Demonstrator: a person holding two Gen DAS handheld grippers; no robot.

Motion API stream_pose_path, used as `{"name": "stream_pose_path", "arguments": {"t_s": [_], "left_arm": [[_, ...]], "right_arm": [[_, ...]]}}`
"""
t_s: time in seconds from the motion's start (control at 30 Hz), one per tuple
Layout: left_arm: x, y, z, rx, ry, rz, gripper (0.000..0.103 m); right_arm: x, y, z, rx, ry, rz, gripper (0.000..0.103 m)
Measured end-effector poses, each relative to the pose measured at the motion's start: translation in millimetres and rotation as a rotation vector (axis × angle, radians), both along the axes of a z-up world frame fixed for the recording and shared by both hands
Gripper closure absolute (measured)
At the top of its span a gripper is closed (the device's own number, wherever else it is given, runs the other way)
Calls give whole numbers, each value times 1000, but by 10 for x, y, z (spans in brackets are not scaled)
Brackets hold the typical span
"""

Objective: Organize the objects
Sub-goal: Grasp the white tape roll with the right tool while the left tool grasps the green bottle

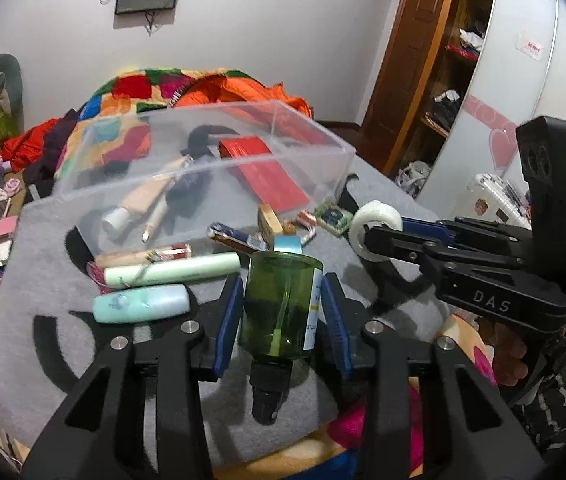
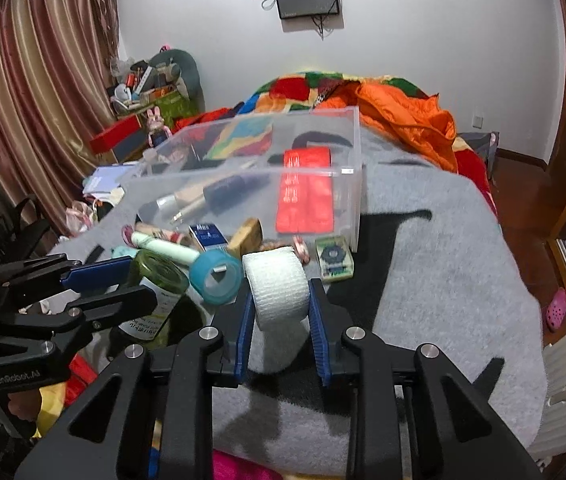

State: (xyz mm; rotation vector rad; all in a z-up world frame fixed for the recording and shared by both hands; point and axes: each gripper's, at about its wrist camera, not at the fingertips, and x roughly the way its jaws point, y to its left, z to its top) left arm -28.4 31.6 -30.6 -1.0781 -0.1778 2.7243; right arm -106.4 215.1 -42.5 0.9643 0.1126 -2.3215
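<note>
The left gripper [image 1: 281, 316] clamps one green translucent glass bottle [image 1: 279, 304] at the grey blanket's [image 2: 443, 260] near edge; the right gripper [image 2: 281, 312] pinches one white gauze roll [image 2: 277, 288]. Bare blanket lies right of the clear plastic bin [image 2: 353, 184], holding perhaps four items.

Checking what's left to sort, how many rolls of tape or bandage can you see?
2. The white roll sits between the right hand-held gripper's pads. The teal roll lies on the grey blanket just to its left. Others may hide in the clutter.
</note>
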Motion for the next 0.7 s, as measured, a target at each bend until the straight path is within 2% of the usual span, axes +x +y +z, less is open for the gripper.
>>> {"name": "stream_pose_path", "arguments": {"t_s": [0.23, 0.27, 0.3, 0.33, 0.53, 0.63, 0.7], "left_arm": [[20, -150, 258, 11, 65, 38, 70], [17, -167, 287, 12, 73, 43, 77], [6, -185, 313, 19, 77, 39, 96], [-10, -200, 327, 25, 73, 37, 98], [-105, -233, 310, 32, 51, 32, 97], [-164, -225, 239, 12, 28, 46, 82], [-222, -260, 169, -1, 10, 71, 65]], "right_arm": [[-13, -4, 175, -31, 36, -7, 80], [-22, -9, 196, -36, 38, -8, 80], [-34, -16, 219, -42, 42, -9, 80], [-47, -25, 237, -46, 43, -9, 80], [-97, -71, 278, -50, 55, -5, 80], [-137, -85, 281, -56, 47, -5, 80], [-152, -80, 287, -62, 46, -8, 80]]}}
